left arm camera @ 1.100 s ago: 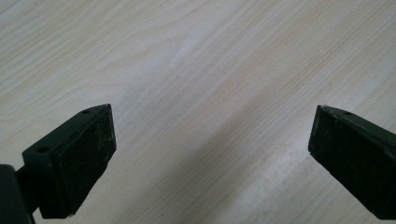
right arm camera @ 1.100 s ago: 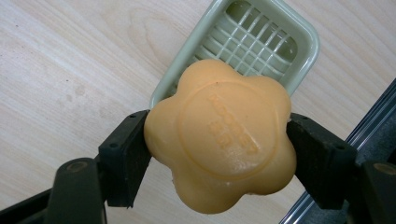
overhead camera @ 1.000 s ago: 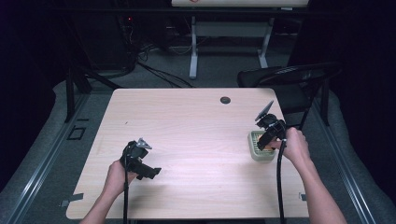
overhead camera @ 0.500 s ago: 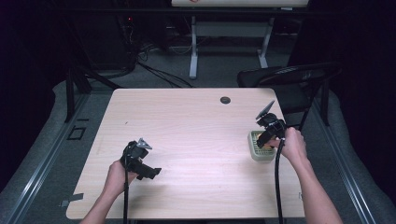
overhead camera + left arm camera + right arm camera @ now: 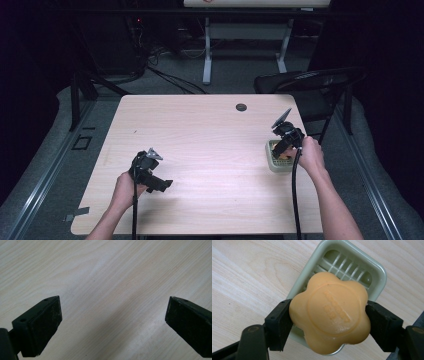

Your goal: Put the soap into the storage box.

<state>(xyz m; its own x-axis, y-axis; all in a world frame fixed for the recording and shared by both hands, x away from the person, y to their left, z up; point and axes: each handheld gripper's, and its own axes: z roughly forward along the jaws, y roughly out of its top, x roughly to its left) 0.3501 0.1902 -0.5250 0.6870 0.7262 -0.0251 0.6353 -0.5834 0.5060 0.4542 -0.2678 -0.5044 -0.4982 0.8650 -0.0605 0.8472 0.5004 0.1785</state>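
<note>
While jaws pinch, waxy flower-shaped soap (image 5: 329, 312), slatted dish (image 5: 352, 265)

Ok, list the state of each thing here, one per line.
Orange soap: gripped between the right tool's jaws, held above the dish.
Green soap dish: upright on the table, slatted bottom bare.
Right tool: shut on the soap.
Left tool: open, nothing between the jaws, over bare table.

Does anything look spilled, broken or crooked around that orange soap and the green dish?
Nothing stands out. The orange flower-shaped soap bar looks whole, held in the right gripper above the pale green slatted soap dish, which sits flat on the light wooden table. No spill or damage is visible.
</note>
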